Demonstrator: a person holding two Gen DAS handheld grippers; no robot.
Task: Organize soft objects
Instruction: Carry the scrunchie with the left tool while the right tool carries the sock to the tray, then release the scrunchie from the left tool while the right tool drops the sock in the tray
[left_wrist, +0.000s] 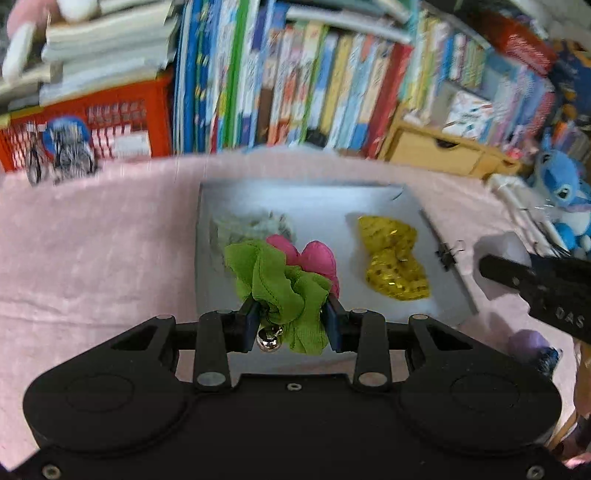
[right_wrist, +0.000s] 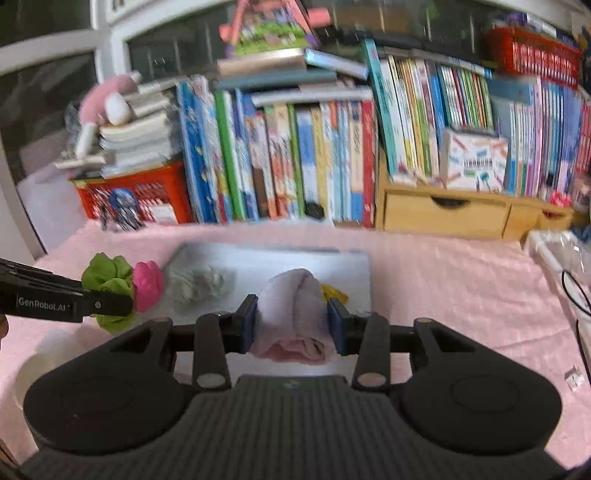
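The yellow bow (right_wrist: 334, 292) (mostly) hides behind the rolled cloth (right_wrist: 291, 314).

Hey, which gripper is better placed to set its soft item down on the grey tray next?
Left, probably: the left gripper holds the green scrunchie over the grey tray's open near side. The right gripper holds its pink cloth above the yellow bow.

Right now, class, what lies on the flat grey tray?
On the flat grey tray lie a yellow sequinned bow and a pale grey-green fabric piece. The green ruffled scrunchie and the pink fabric behind it hide part of the tray.
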